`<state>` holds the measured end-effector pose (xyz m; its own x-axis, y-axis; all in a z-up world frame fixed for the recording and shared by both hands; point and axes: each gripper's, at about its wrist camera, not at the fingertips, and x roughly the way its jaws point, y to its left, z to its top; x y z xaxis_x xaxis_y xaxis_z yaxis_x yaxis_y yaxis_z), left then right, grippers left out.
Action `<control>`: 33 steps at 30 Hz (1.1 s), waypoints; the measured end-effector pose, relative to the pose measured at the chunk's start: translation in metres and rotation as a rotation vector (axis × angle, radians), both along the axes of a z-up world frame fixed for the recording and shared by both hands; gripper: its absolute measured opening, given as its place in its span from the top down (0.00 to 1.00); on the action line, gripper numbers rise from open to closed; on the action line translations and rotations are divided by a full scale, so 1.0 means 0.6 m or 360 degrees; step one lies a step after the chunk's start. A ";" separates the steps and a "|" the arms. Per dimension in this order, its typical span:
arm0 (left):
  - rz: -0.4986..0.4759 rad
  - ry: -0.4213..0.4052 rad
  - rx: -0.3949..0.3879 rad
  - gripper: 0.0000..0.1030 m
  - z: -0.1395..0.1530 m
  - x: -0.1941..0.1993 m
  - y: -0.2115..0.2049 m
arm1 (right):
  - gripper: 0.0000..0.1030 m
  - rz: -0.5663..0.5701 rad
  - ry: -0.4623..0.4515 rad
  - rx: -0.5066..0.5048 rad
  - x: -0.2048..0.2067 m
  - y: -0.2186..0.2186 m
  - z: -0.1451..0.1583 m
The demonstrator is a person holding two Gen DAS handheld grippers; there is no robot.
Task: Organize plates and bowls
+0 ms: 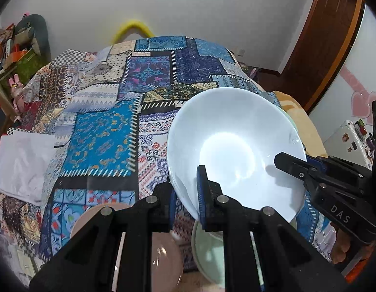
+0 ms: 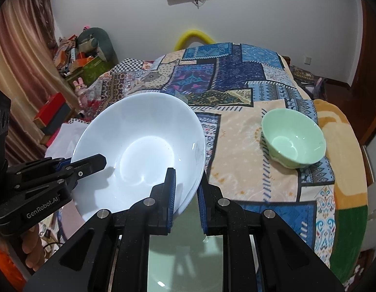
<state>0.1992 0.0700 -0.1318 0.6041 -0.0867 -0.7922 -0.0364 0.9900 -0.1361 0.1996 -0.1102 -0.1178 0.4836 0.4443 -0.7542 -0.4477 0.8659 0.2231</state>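
Left gripper (image 1: 185,202) angled downward, jaws clamped on near-left rim of white bowl (image 1: 234,146), bowl tilted, held above patchwork bedspread (image 1: 102,126), right gripper (image 2: 186,199) angled downward, clamped on its near-right rim, green bowl (image 2: 293,137) standing on bedspread, far right.

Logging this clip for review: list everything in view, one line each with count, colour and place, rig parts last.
white bowl: 1, white, tilted, held off the bed by both grippers
green bowl: 1, pale green, on the quilt at right
pink dish: 1, pink, under the left gripper
green dish: 1, pale green, beside the pink one
quilt: 1, blue patchwork, covering the bed
left gripper: black, shut on the bowl rim
right gripper: black, shut on the opposite rim
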 end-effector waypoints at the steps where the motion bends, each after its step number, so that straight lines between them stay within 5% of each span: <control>1: 0.0006 -0.0001 -0.0001 0.86 0.002 -0.007 0.003 | 0.85 0.0007 -0.0004 0.0000 -0.006 0.004 0.001; 17: 0.0134 -0.0019 -0.0005 0.86 0.017 -0.132 0.055 | 0.85 0.0134 -0.0004 0.0036 -0.077 0.058 0.003; 33: 0.0264 0.0054 -0.0036 0.86 -0.032 -0.191 0.141 | 0.85 0.0261 0.0114 0.0027 -0.107 0.140 -0.047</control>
